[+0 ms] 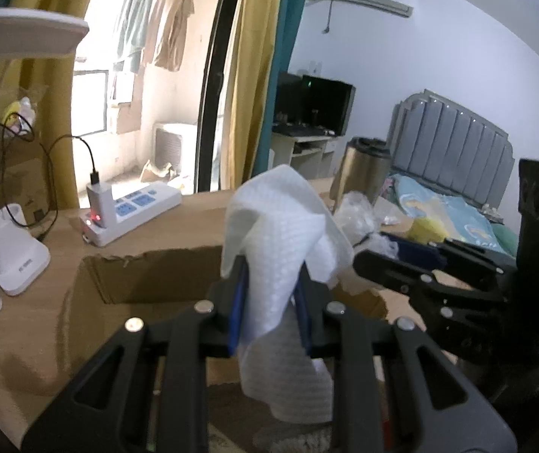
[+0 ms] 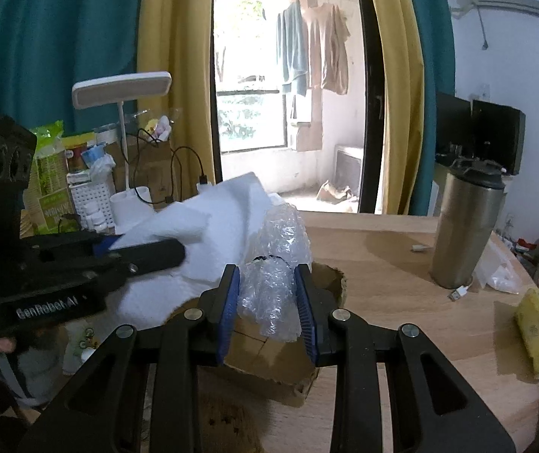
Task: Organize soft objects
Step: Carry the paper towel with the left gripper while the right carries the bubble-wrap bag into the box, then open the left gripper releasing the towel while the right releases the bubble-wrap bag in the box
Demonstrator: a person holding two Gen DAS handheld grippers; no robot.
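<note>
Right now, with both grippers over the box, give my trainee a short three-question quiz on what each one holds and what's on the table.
1. True or false: the left gripper is shut on a white cloth.
2. What does the right gripper hold? A) yellow sponge B) bubble wrap C) charger
3. Fill in: both grippers are above an open cardboard ____.

Key:
1. True; the cloth sits pinched between the jaws.
2. B; the bubble wrap is clamped, and the yellow sponge lies on the table.
3. box.
</note>
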